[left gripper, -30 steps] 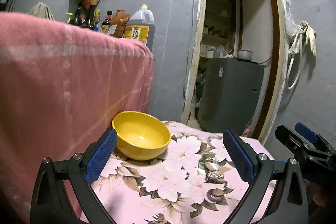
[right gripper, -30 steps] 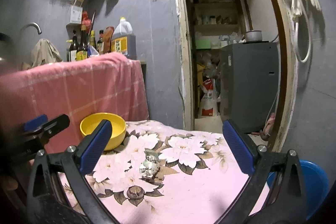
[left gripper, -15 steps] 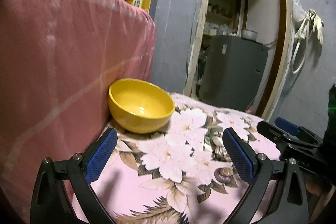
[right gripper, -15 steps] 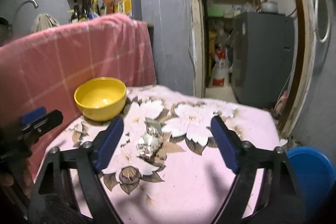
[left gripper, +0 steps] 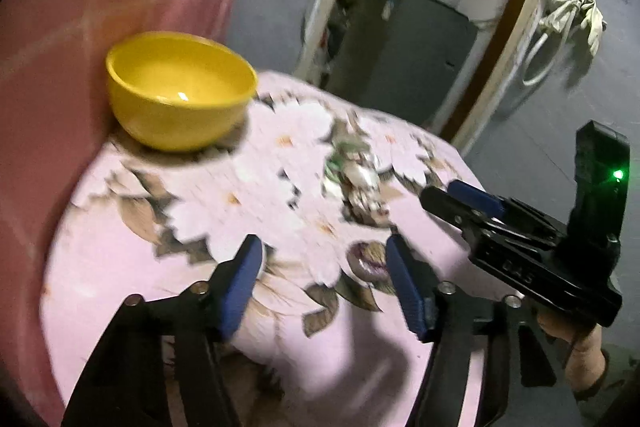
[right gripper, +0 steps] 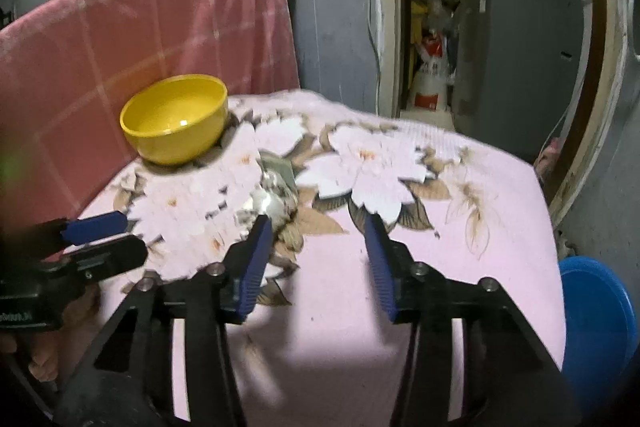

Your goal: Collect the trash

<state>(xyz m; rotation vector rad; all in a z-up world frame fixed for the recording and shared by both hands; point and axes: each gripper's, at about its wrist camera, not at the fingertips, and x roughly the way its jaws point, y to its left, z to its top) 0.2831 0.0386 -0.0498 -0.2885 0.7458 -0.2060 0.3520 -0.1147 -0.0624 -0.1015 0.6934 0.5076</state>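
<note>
On counter (right gripper: 460, 267), mid-cloth: crumpled wrapper (right gripper: 272, 199), long axis running away toward bowl (right gripper: 176, 119). Right gripper (right gripper: 316, 231) nearer, wrapper just ahead-left of its jaws. Left gripper (left gripper: 324, 259) farther. Both jaws half-closed, just narrowing, empty.

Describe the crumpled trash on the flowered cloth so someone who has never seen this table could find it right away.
Start at the pink flowered tablecloth and find the yellow bowl at its back edge. The crumpled trash lies nearer the middle. It is shiny, silvery and raised, unlike the flat printed flowers around it.
</note>
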